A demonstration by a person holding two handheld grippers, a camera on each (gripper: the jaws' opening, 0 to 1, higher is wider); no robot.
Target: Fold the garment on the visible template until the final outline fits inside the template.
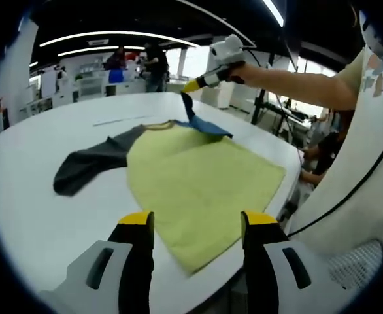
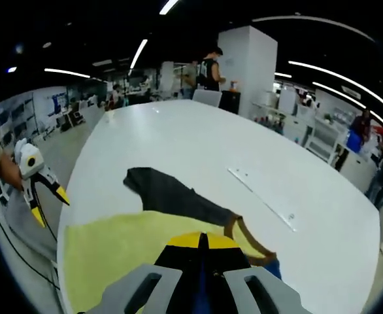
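In the left gripper view, my left tool [image 1: 197,226] stands nearest, its yellow-tipped jaws spread apart with nothing between them, poised over the near edge of the white surface [image 1: 41,216]. Just beyond the tips lies the garment [image 1: 198,180], a yellow-green shirt spread flat, with its dark grey sleeve [image 1: 90,163] stretched away to one side. At the shirt's far corner, my right tool [image 1: 193,84] pinches the blue sleeve [image 1: 201,121] and holds it lifted off the surface, the cloth hanging from its tips. In the right gripper view, the right tool [image 2: 201,243] has its jaws pressed together on blue cloth, with the shirt [image 2: 123,252] below and the collar [image 2: 253,242] beside them. A pale strip [image 2: 260,193] lies flat on the surface past the shirt. Farther off, people stand among desks.
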